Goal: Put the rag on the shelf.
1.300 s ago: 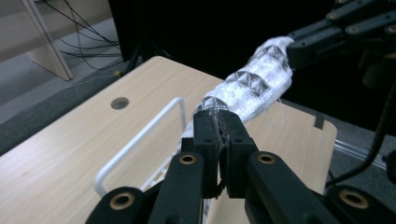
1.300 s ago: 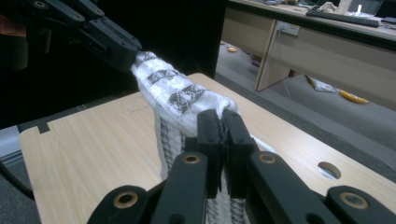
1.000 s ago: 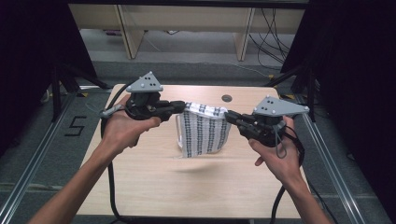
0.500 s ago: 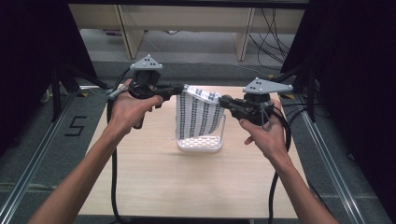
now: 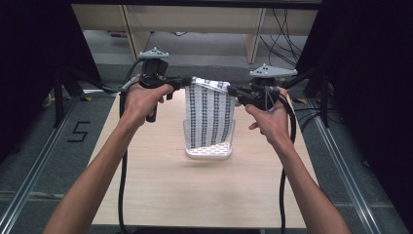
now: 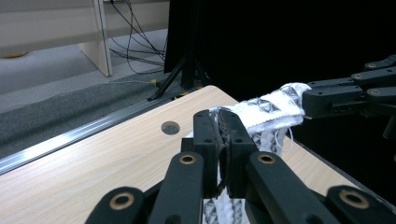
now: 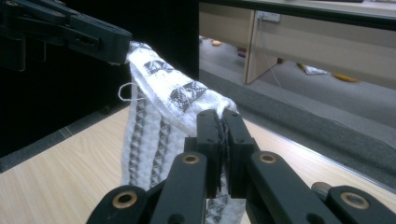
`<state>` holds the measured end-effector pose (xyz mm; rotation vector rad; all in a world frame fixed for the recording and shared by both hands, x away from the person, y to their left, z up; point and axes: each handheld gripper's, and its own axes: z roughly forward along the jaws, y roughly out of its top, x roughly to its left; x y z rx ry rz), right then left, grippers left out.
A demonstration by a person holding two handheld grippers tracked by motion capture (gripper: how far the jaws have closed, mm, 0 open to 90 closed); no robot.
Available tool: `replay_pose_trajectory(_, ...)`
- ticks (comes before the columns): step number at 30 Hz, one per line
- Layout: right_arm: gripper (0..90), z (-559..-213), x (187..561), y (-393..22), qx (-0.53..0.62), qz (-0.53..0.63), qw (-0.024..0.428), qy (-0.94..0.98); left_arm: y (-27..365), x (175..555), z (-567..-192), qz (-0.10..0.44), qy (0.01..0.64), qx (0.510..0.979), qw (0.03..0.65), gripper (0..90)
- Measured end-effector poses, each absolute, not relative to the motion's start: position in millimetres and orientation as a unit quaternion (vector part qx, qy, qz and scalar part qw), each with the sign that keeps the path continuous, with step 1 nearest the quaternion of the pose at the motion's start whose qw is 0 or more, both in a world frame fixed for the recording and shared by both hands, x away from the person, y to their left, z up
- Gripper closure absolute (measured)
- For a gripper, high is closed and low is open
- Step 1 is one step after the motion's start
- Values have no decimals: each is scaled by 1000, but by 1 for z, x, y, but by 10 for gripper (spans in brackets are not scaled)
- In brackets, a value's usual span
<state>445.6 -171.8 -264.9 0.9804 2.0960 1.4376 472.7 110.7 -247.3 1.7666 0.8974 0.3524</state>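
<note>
Patterned towel (image 5: pixel 209 109): lifted, top corners pinched by left claw (image 5: pixel 187 82) and right claw (image 5: pixel 233 89); hem brushes surface (image 5: pixel 146 175) mid-back; folding pending

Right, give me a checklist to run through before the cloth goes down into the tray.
1. Left gripper shut on the cloth's top corner: ok.
2. Right gripper shut on the other top corner: ok.
3. Top edge taut between the fingers: ok.
4. Cloth hanging over the white tray: ok.
5. Bottom hem inside the tray's rim: cannot tell.
6. Table around the tray free of obstacles: ok.
</note>
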Motion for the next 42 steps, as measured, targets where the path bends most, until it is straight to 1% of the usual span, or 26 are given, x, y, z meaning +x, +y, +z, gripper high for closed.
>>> replay_pose_trajectory(4,874,-268,457,-171,353,515,209,753,109,484,-252,141,387,734,540,862)
replay_pose_trajectory(6,872,-273,467,-170,373,514,198,746,109,496,-259,135,405,728,536,862)
replay_pose_trajectory(7,872,-273,467,-170,373,514,198,746,109,496,-259,135,405,728,536,862)
replay_pose_trajectory(8,870,-278,475,-170,374,510,200,749,107,503,-265,128,413,727,534,862)
replay_pose_trajectory(9,870,-279,478,-170,390,507,189,745,107,503,-265,128,413,727,534,862)
replay_pose_trajectory(11,869,-282,483,-170,387,509,195,744,105,509,-271,125,420,726,530,862)
replay_pose_trajectory(12,868,-285,488,-169,404,503,185,741,104,512,-274,123,424,726,527,862)
replay_pose_trajectory(14,867,-287,493,-170,400,502,189,743,103,518,-280,116,433,723,526,862)
replay_pose_trajectory(17,860,-298,507,-169,422,494,176,739,103,524,-285,111,443,722,521,861)
replay_pose_trajectory(21,851,-304,515,-167,425,480,180,746,99,529,-293,110,447,728,508,860)
replay_pose_trajectory(25,828,-310,521,-164,436,473,175,745,97,533,-301,108,450,739,489,858)
replay_pose_trajectory(28,797,-315,524,-163,437,464,183,748,97,535,-310,102,453,742,484,857)
replay_pose_trajectory(30,755,-318,527,-160,444,457,186,748,97,538,-314,99,459,742,478,835)
replay_pose_trajectory(31,755,-318,527,-160,444,457,186,748,98,539,-317,95,461,742,477,835)
replay_pose_trajectory(32,742,-319,528,-160,446,458,187,746,99,540,-319,89,467,742,474,776)
replay_pose_trajectory(33,700,-318,527,-158,441,459,189,748,100,540,-320,93,485,742,454,545)
replay_pose_trajectory(34,674,-318,527,-158,434,457,191,753,100,540,-320,93,485,742,454,422)
replay_pose_trajectory(35,674,-318,527,-158,434,457,191,753,100,540,-319,97,497,741,441,422)
replay_pose_trajectory(36,658,-318,526,-157,436,454,191,753,102,540,-319,96,499,742,436,355)
replay_pose_trajectory(37,652,-317,526,-158,434,452,194,755,104,538,-318,101,500,741,438,339)
replay_pose_trajectory(38,633,-317,525,-159,442,454,186,751,108,536,-317,101,496,741,442,330)
replay_pose_trajectory(39,633,-317,525,-159,442,454,186,751,108,536,-317,101,496,741,442,334)
replay_pose_trajectory(40,609,-316,524,-160,446,450,187,751,110,535,-316,103,491,744,441,337)
replay_pose_trajectory(42,603,-316,524,-161,443,450,189,752,115,531,-314,106,490,744,443,336)
